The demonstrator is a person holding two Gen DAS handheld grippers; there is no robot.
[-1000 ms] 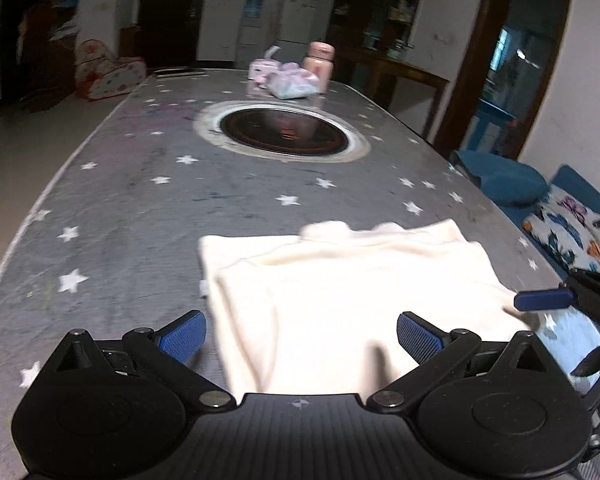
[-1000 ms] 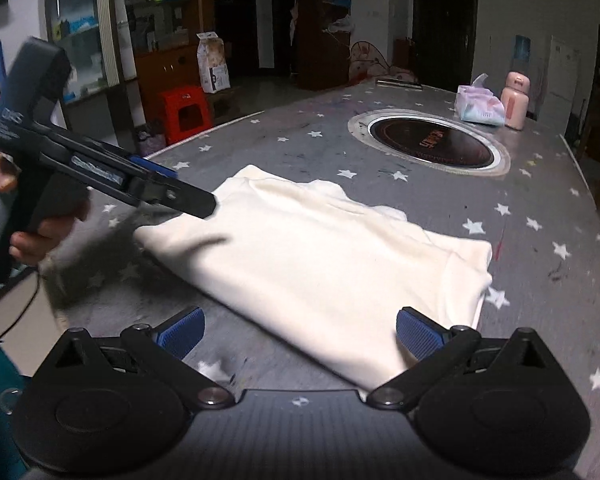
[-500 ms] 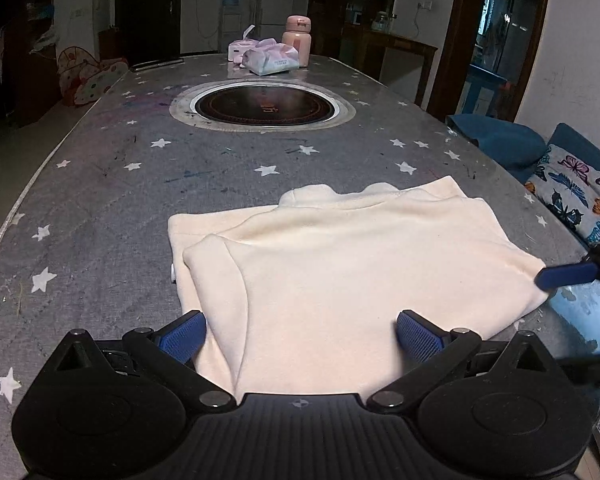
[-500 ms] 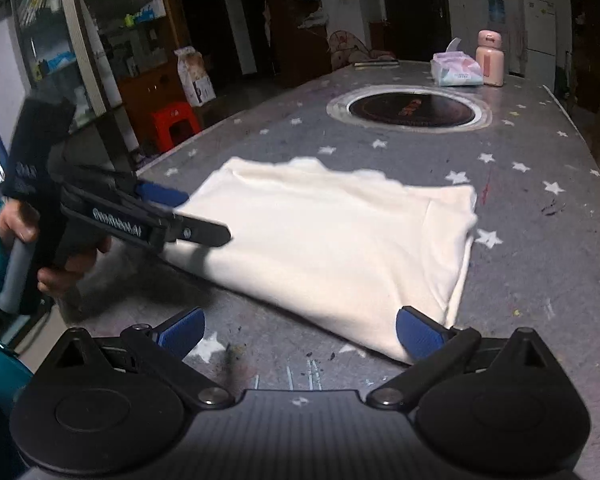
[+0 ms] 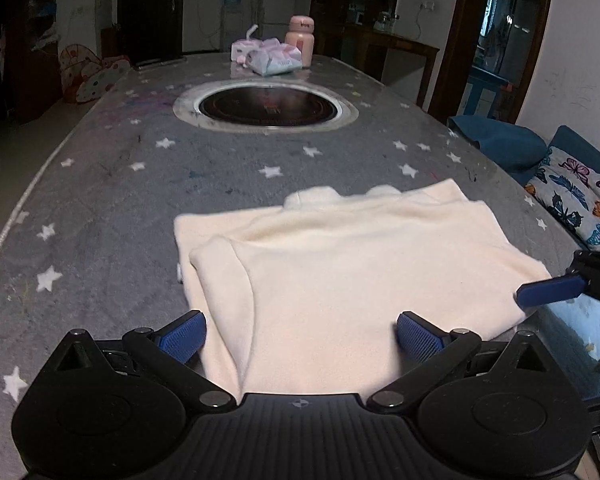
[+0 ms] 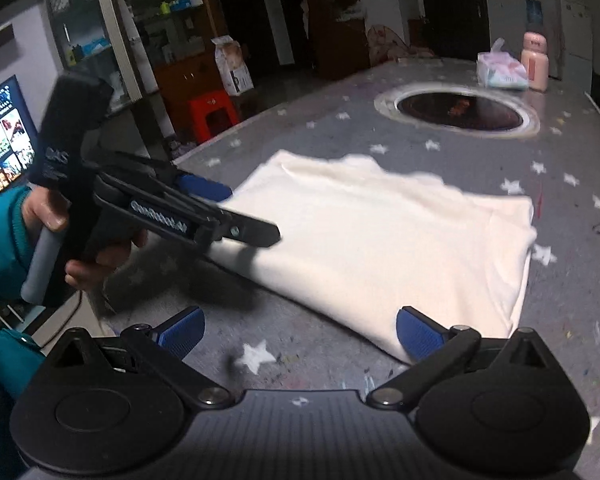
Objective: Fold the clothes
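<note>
A cream garment (image 5: 360,272) lies folded flat on the grey star-patterned table (image 5: 100,200), with a folded sleeve edge along its left side. My left gripper (image 5: 300,338) is open just above the garment's near edge, and the cloth runs under both blue pads. In the right wrist view the garment (image 6: 380,240) lies slantwise. My right gripper (image 6: 299,332) is open at the near side, its right pad over the garment's near corner. A hand in a teal sleeve (image 6: 4,248) holds the left gripper (image 6: 240,212) at the garment's left edge.
A round black hob (image 5: 266,106) is set into the table's middle. A tissue pack (image 5: 274,58) and a pink bottle (image 5: 300,40) stand at the far end. A blue sofa with a butterfly cushion (image 5: 580,200) lies right of the table; a red stool (image 6: 212,114) stands left.
Both grippers have shifted a little around the garment and stay open. The left gripper has come in lower over the near edge. The garment has stayed flat and has not moved.
</note>
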